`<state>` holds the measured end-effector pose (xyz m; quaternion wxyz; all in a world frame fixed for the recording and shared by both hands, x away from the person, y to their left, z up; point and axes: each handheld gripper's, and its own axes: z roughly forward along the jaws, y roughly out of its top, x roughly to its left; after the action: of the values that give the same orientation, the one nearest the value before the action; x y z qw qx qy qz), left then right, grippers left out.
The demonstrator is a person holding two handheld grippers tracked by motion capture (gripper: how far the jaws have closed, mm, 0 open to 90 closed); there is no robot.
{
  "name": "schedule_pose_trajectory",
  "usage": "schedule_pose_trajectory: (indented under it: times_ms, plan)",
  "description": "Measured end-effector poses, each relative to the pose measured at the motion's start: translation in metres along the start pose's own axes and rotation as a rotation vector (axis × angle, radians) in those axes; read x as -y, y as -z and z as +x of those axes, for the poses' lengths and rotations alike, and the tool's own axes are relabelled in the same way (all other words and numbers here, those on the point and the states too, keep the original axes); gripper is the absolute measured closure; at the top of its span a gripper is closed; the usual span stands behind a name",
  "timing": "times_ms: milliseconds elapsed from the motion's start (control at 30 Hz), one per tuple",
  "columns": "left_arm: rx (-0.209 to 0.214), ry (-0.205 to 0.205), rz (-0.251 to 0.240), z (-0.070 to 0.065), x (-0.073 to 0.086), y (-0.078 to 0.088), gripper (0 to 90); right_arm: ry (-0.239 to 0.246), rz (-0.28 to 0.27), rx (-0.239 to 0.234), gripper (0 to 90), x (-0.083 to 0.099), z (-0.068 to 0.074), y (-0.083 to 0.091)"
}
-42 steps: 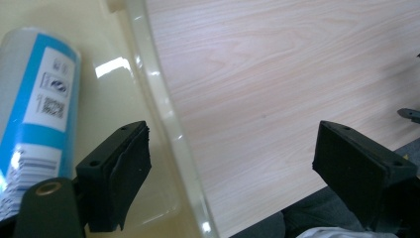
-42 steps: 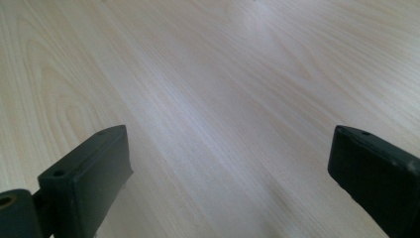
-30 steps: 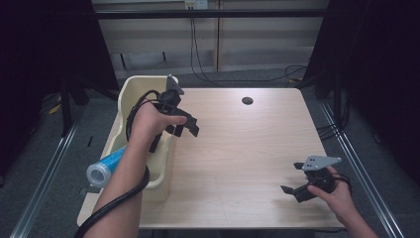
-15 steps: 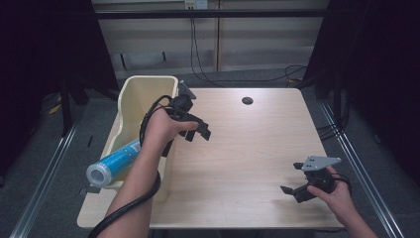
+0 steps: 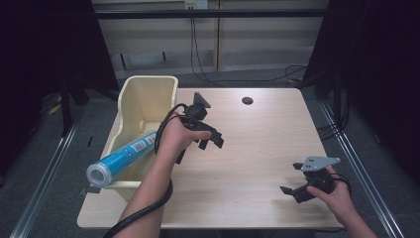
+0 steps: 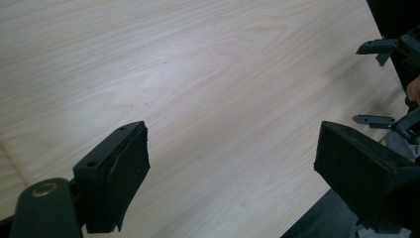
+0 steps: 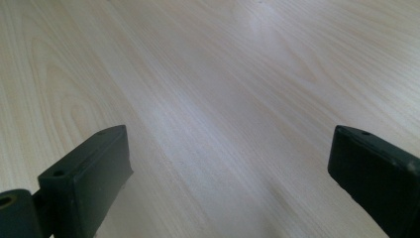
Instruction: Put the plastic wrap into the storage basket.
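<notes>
My left gripper hangs over the wooden table, just right of a cream bin. Its jaws stand open with nothing between them and have just been opening a little further; in the left gripper view there is only bare wood between them. A blue tube lies slanted in the bin, its white end sticking out over the near rim. Near the table's front right corner my right gripper rests low, open and empty, with plain tabletop between its jaws.
A small dark hole sits in the table near its far edge. The right gripper shows far off in the left gripper view. Dark floor and metal rails border the table on both sides.
My left hand has moved right and down, from above the bin's edge to over the table. The right hand has stayed put.
</notes>
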<state>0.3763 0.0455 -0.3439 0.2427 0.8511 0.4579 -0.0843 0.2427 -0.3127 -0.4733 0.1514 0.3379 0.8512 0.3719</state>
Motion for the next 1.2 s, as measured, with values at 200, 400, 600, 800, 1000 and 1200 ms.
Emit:
schedule_pose_trajectory:
  times_ms: [200, 400, 600, 800, 1000, 1200]
  plan:
    - [0.010, -0.013, -0.006, -0.004, 0.002, -0.011, 13.4, 0.001, 0.002, 0.000, 2.5, 0.000, 0.001, -0.001]
    - [0.015, -0.032, -0.006, -0.008, 0.005, -0.020, 13.4, 0.000, 0.006, 0.002, 2.5, 0.000, 0.001, 0.000]
    - [0.019, -0.044, -0.014, -0.010, 0.009, -0.032, 12.8, 0.007, 0.009, -0.002, 2.5, 0.000, 0.001, -0.001]
    - [0.021, -0.070, -0.012, -0.010, 0.014, -0.045, 13.0, 0.001, 0.010, 0.001, 2.6, 0.000, 0.002, -0.001]
    - [0.022, -0.070, -0.018, -0.009, 0.022, -0.058, 12.8, 0.000, 0.009, -0.002, 2.6, 0.000, 0.001, -0.001]
    - [0.051, -0.089, -0.017, -0.009, 0.029, -0.070, 12.4, 0.009, 0.019, -0.004, 2.5, 0.001, 0.001, -0.003]
